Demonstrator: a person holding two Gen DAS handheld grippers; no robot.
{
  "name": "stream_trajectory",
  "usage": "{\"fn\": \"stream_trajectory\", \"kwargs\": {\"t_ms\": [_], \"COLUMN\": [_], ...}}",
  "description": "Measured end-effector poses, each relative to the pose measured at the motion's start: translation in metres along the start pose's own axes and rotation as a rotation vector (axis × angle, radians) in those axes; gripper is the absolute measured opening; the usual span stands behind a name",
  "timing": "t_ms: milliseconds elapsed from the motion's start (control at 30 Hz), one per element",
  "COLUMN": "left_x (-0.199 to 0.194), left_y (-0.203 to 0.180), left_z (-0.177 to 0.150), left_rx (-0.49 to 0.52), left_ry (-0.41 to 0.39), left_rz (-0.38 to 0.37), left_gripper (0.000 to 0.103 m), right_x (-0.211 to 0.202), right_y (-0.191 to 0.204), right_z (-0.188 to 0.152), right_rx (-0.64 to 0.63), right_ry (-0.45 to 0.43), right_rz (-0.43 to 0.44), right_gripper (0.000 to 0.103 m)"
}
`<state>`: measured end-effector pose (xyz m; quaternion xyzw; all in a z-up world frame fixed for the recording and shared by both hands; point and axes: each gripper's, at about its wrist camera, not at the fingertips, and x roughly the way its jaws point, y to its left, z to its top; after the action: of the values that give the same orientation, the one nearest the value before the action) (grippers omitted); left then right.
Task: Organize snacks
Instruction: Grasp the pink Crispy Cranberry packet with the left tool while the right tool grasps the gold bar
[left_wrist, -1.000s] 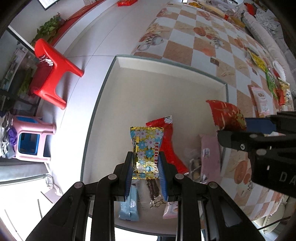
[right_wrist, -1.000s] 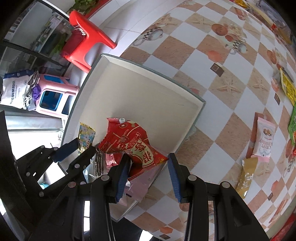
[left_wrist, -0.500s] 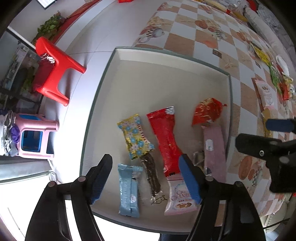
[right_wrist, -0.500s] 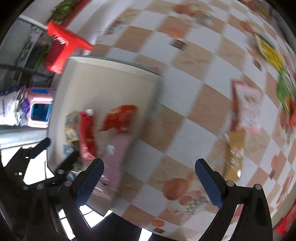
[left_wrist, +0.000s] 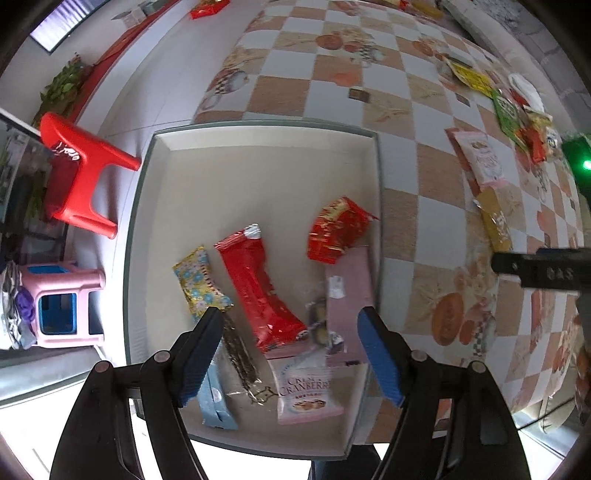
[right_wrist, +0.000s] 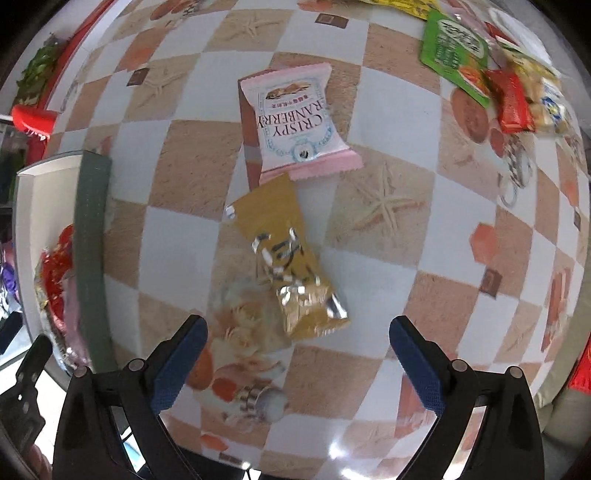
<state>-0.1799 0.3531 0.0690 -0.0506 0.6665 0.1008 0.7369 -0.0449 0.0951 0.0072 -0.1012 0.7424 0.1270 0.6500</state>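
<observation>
Snacks: floral packet (left_wrist: 199, 284) now dropped in tray (left_wrist: 266, 127) | left gripper (left_wrist: 291, 345) wide, empty | right gripper (right_wrist: 295, 350) wide, moved over gold packet (right_wrist: 288, 258)

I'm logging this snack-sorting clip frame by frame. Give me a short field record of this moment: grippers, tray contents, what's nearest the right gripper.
left gripper: open, empty, over the tray
right gripper: open, empty, over the tablecloth
tray: holds floral packet, long red packet, crumpled red bag, pink packet, others
nearest right gripper: mustard-yellow packet, ahead of its fingers
beyond it: pink cranberry packet
</observation>
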Motion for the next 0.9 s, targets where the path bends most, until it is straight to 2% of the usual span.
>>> {"fn": "stream_trajectory", "kwargs": {"t_ms": [267, 333, 400, 433, 467, 500, 733, 833, 900], "left_x": [-0.009, -0.013, -0.017, -0.019, -0.020, -0.020, -0.013, 0.000, 0.014], "left_y": [-0.011, -0.016, -0.022, -0.026, -0.030, -0.035, -0.084, -0.111, -0.127], "left_z": [0.001, 0.005, 0.012, 0.015, 0.019, 0.024, 0.064, 0.081, 0.094], "left_rx": [0.006, 0.004, 0.004, 0.004, 0.004, 0.005, 0.001, -0.012, -0.058], "left_ry": [0.016, 0.013, 0.002, -0.001, -0.004, -0.005, 0.007, 0.038, 0.081], "left_rz": [0.001, -0.003, -0.012, -0.016, -0.021, -0.026, -0.105, -0.158, -0.211], "left_gripper": [0.078, 0.078, 0.079, 0.079, 0.079, 0.079, 0.079, 0.079, 0.079], "right_x": [0.019, 0.019, 0.014, 0.010, 0.007, 0.004, 0.008, 0.009, 0.011], "right_y": [0.021, 0.021, 0.023, 0.022, 0.019, 0.014, -0.046, -0.069, -0.082], "right_z": [0.034, 0.034, 0.031, 0.028, 0.027, 0.025, 0.002, -0.019, -0.030], "right_rx": [-0.103, -0.113, -0.136, -0.148, -0.154, -0.153, -0.033, 0.009, 0.035], "right_ry": [-0.006, 0.000, -0.016, -0.029, -0.040, -0.042, -0.017, -0.007, -0.001], "right_rz": [-0.016, -0.014, -0.059, -0.072, -0.074, -0.066, 0.030, 0.035, 0.043], "right_gripper": [0.099, 0.095, 0.070, 0.060, 0.036, 0.030, 0.030, 0.030, 0.030]}}
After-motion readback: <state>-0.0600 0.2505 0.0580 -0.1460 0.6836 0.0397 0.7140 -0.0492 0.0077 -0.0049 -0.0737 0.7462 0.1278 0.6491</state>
